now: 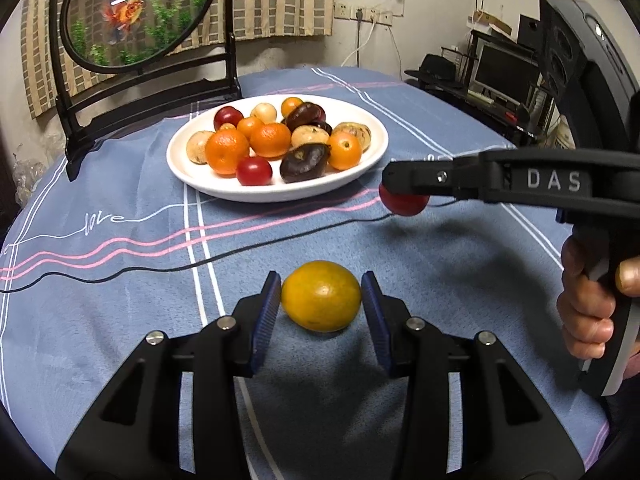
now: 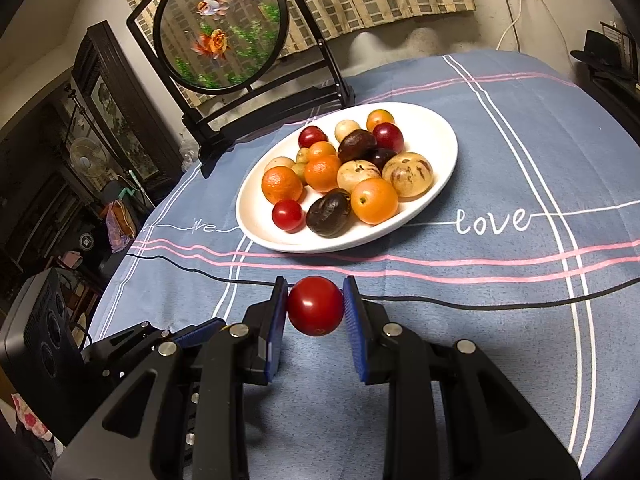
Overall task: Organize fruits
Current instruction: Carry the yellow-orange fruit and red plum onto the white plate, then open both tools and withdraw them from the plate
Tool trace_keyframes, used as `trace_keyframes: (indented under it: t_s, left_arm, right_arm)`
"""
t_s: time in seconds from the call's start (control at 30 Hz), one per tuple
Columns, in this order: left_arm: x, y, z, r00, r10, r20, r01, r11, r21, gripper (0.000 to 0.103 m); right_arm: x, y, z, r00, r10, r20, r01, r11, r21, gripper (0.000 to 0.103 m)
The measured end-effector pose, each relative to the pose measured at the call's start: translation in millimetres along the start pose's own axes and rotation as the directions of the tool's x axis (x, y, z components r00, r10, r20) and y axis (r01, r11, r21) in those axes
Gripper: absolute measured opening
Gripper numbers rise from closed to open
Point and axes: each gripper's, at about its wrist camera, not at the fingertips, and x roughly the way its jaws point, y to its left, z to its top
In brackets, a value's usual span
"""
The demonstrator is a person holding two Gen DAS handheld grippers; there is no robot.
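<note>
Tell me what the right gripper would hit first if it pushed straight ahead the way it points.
Probably the near rim of the white plate; the right gripper, shut on the red fruit, points at it, though its height is unclear.
</note>
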Motion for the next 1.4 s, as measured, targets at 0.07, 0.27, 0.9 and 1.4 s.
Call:
trace_keyframes:
  t_s: [0.07,0.27,0.9,1.4]
  left_arm:
    - [-3,1,1,1.0,0.003,0.012,-0.003,1.0,-0.006,0.043]
    - [-14,8,9,0.999,0.018,0.032,-0.017,0.999,-0.03,0.043]
    - [38,71,154,0.981,0.176,0.079,-0.167,0.98,-0.109,0.042]
    - [108,103,144,0.972,0.233,-0.021,-0.234,0.96,-0.151,0.042]
  right_arm:
    - [-2,1,0,1.0,0.017,0.006,-0.017,1.0,-0.001,0.029]
    - [-14,9,6,0.998,0.048,0.047,-0.047,0.999,-0.018,0.029]
    - [18,4,107,0.983,-0.066,0.172,0.088,0.988,-0.123,0.029]
    - [84,-15,101,0.993,-0.096,0.075,0.106,0.983,-0.152,0.029]
